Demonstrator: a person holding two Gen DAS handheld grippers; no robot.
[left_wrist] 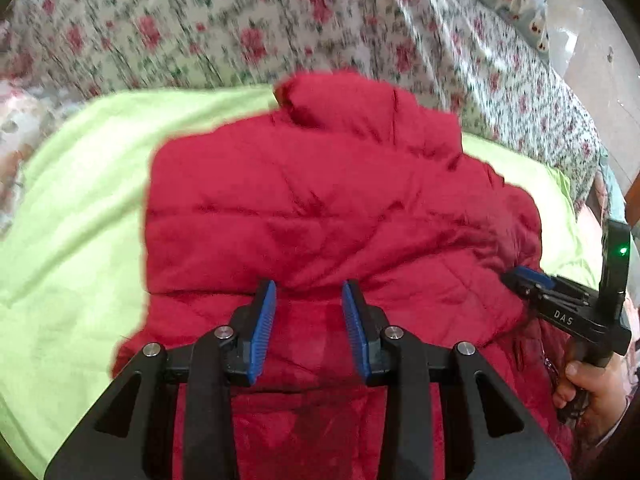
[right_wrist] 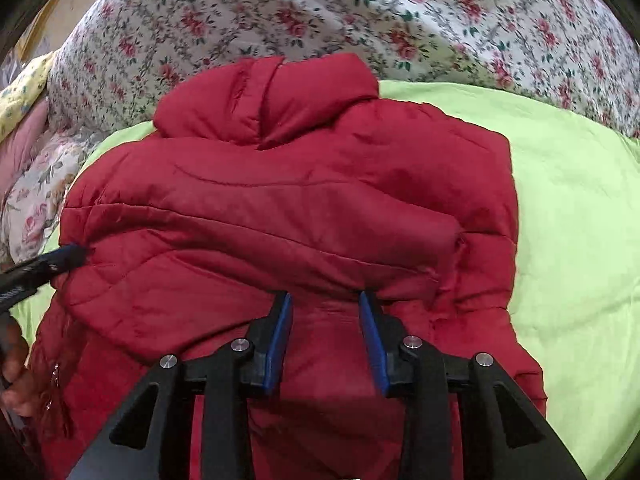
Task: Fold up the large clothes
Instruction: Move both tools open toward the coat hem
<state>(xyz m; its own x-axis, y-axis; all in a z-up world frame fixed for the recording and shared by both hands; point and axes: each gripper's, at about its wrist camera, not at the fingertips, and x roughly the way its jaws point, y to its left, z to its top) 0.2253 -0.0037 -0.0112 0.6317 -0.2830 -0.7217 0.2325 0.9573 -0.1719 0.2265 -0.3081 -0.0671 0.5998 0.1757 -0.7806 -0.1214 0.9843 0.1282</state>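
Note:
A red quilted puffer jacket (left_wrist: 320, 208) lies on a lime green sheet (left_wrist: 72, 220), collar at the far end. It also shows in the right wrist view (right_wrist: 280, 208). My left gripper (left_wrist: 309, 292) sits at the jacket's near fold with its blue pads apart and red fabric between them. My right gripper (right_wrist: 325, 300) stands the same way, pads apart over the near fold. In the left view the right gripper (left_wrist: 528, 276) touches the jacket's right edge. In the right view the left gripper (right_wrist: 68, 258) touches its left edge.
A floral quilt (right_wrist: 360, 12) is heaped behind the jacket across the far side. The green sheet (right_wrist: 576, 208) spreads to both sides. Another floral pillow or cover (right_wrist: 36, 196) lies at the left. The floor (left_wrist: 592, 52) shows at the far right.

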